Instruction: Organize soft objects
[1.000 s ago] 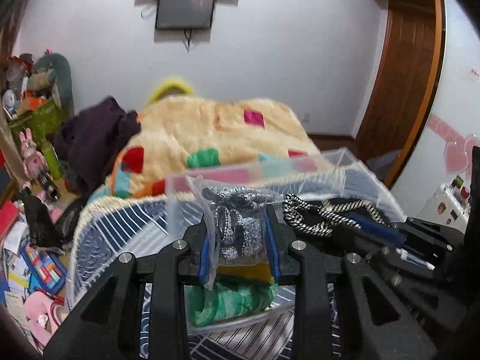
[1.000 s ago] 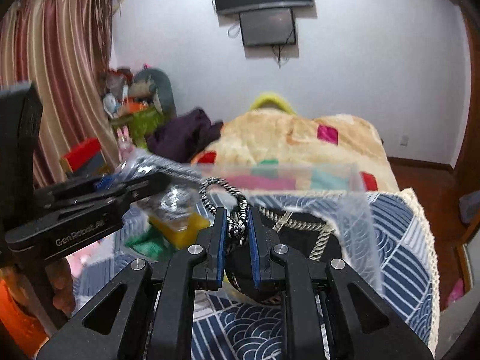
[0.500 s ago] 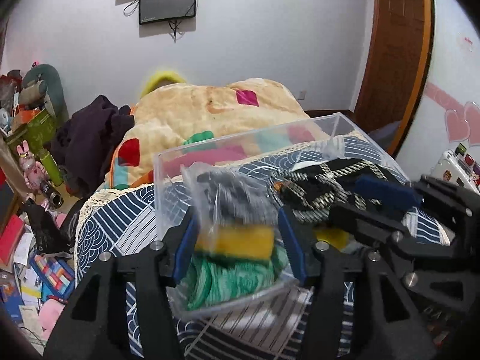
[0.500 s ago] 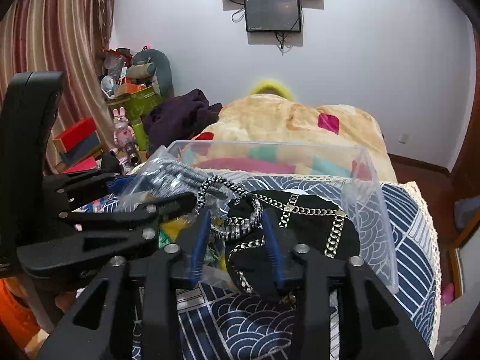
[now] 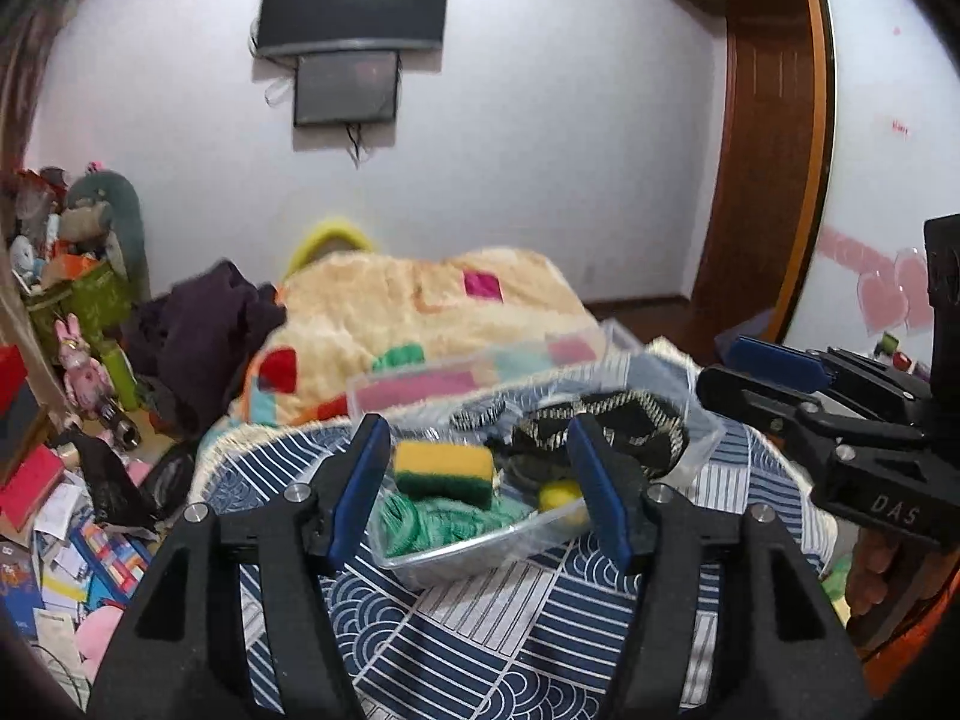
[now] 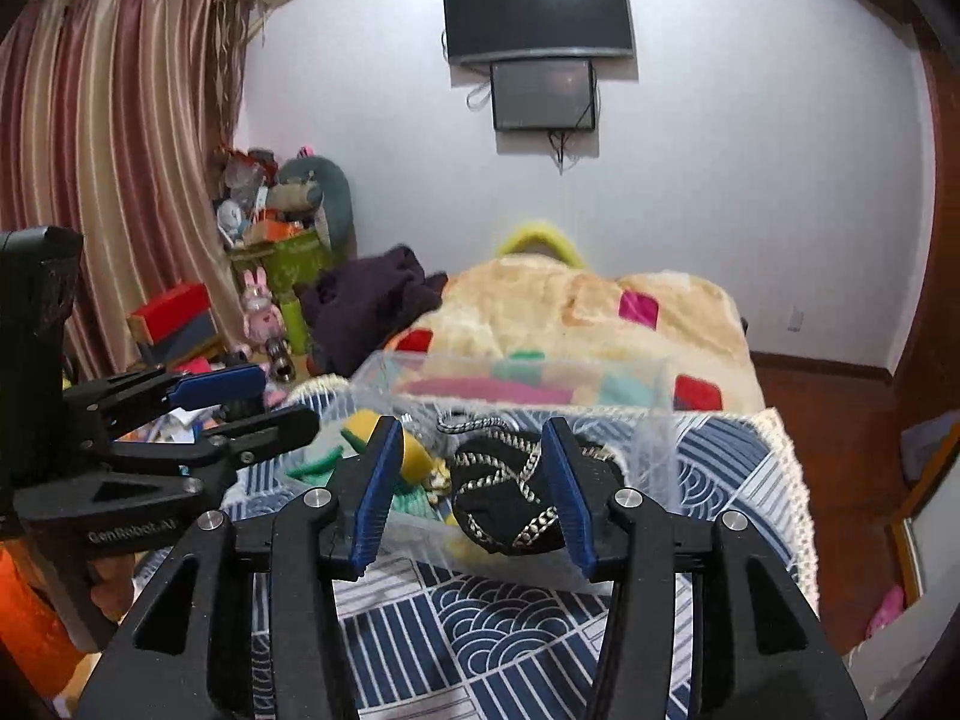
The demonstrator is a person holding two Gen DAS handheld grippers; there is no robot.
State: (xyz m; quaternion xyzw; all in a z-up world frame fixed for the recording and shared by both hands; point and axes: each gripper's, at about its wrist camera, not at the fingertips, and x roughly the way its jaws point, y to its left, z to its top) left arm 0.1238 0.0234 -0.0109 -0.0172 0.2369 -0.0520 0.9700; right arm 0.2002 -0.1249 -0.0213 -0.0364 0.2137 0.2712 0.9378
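Note:
A clear plastic bin (image 5: 702,450) sits on the blue-and-white patterned cloth (image 5: 492,630). Inside lie a yellow-green sponge (image 5: 444,467), green yarn (image 5: 438,519), a small yellow ball (image 5: 561,495) and a black item with a gold chain and cord (image 5: 612,429). The bin (image 6: 654,438) and black chain item (image 6: 510,492) also show in the right wrist view. My left gripper (image 5: 480,492) is open and empty just in front of the bin. My right gripper (image 6: 471,489) is open and empty, near the bin's front.
A beige patchwork blanket (image 5: 420,312) covers the bed behind the bin. Dark clothing (image 5: 204,330) lies at its left. Toys, boxes and papers (image 5: 54,480) clutter the floor at left. A wooden door (image 5: 762,180) stands at right, screens (image 5: 354,6) hang on the wall.
My left gripper opened and dropped its plastic bag of grey items; my right gripper opened and let go of the black-and-white cord into the bin. Both pulled back from the bin.

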